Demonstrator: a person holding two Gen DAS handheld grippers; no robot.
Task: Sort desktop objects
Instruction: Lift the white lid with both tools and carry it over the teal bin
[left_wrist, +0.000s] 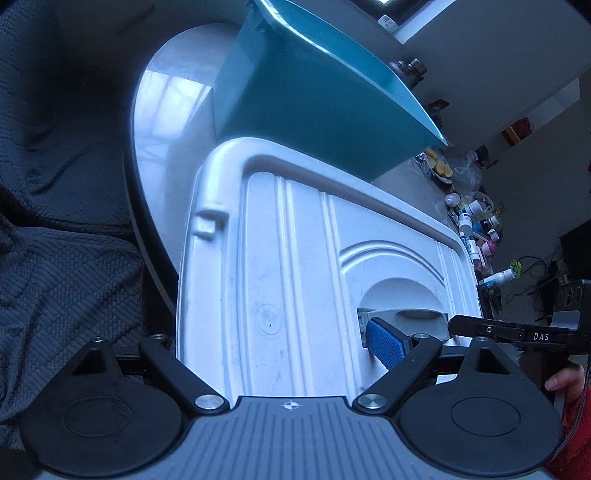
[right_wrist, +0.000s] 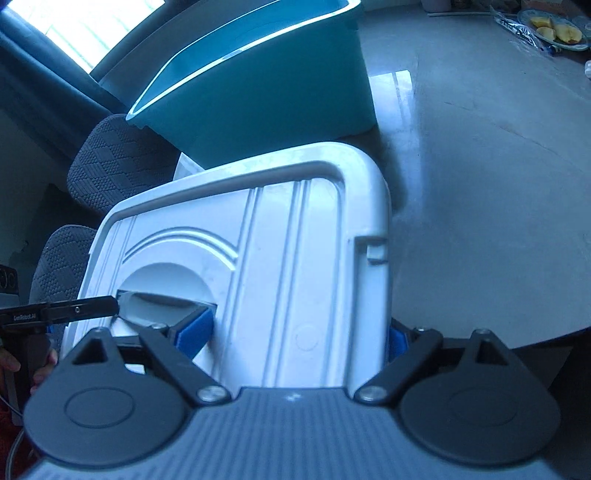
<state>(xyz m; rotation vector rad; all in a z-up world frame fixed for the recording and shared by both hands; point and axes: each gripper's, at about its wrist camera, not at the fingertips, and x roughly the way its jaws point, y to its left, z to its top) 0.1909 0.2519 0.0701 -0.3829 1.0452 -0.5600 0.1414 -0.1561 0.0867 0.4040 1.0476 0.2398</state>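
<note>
- The left gripper (left_wrist: 280, 350), at the bottom of the left wrist view, straddles one half of a white moulded plastic lid with raised ribs (left_wrist: 295, 258). Its jaws stand wide; one blue ribbed pad (left_wrist: 384, 341) sits in the lid's handle recess, while the other finger is hidden past the lid's left edge, so it appears to be grasping the lid across that half.
- The right gripper (right_wrist: 295, 339), at the bottom of the right wrist view, mirrors this: one blue pad (right_wrist: 195, 332) lies in the recess, the other against the lid's right rim. It looks clamped on the lid as well.
- The two grippers meet at the recessed handle in the middle, so neither hand is nearer. The lid's long axis seems to run across between them.
- Beyond the lid, toward the top of both views, stands a teal, smooth-walled plastic tub (right_wrist: 266, 85), open-topped. The lid lies just before it, so the coming move probably depends on that gap.
- The glossy grey round table (right_wrist: 480, 166) carries clutter at its far edge.
</note>
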